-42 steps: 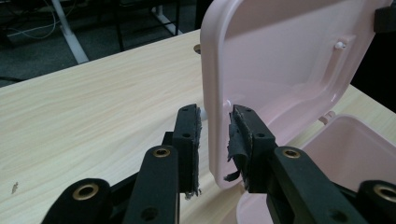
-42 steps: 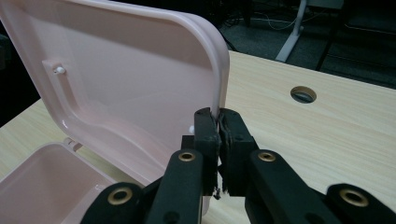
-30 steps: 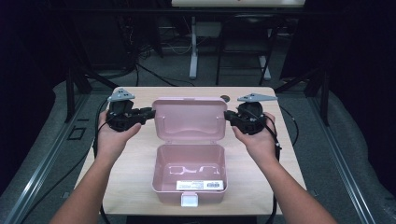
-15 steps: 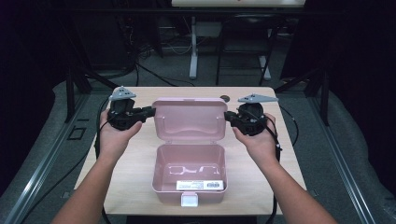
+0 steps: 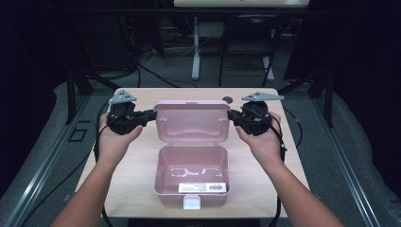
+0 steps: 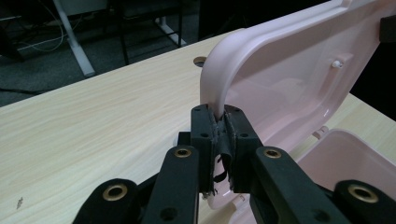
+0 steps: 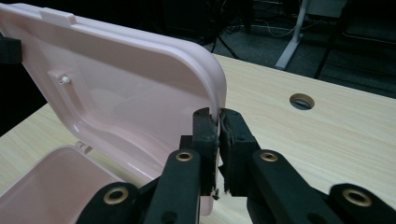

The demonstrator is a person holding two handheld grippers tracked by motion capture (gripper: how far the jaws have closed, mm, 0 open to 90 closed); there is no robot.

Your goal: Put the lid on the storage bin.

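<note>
The wooden surface point(image 5: 132, 179) is seen from above, with a round cable hole point(image 7: 301, 101) near its far edge. At its middle a pink plastic box point(image 5: 191, 177) is placed, its base open toward the camera and a white label point(image 5: 202, 187) stuck inside along the near wall, above a small white latch point(image 5: 192, 203) on the front. The lid point(image 5: 191, 122) is raised upright on its hinge behind the base, its inner side turned toward the person.

The lid is held at both side edges. The left tongs point(image 6: 219, 122) are pressed together on the lid's left rim, which is pinched between the black pads; their jaws have just been closing onto that rim. The right tongs point(image 7: 218, 120) are likewise clamped on the opposite rim, the thin pink edge being caught between the pads. In the high view the left tongs point(image 5: 150, 114) and the right tongs point(image 5: 232, 115) are seen level with each other on either side of the lid, each held in one hand, with a grey three-cornered plate on top.

A small white peg point(image 6: 336, 64) is seen on the lid's inner face.
</note>
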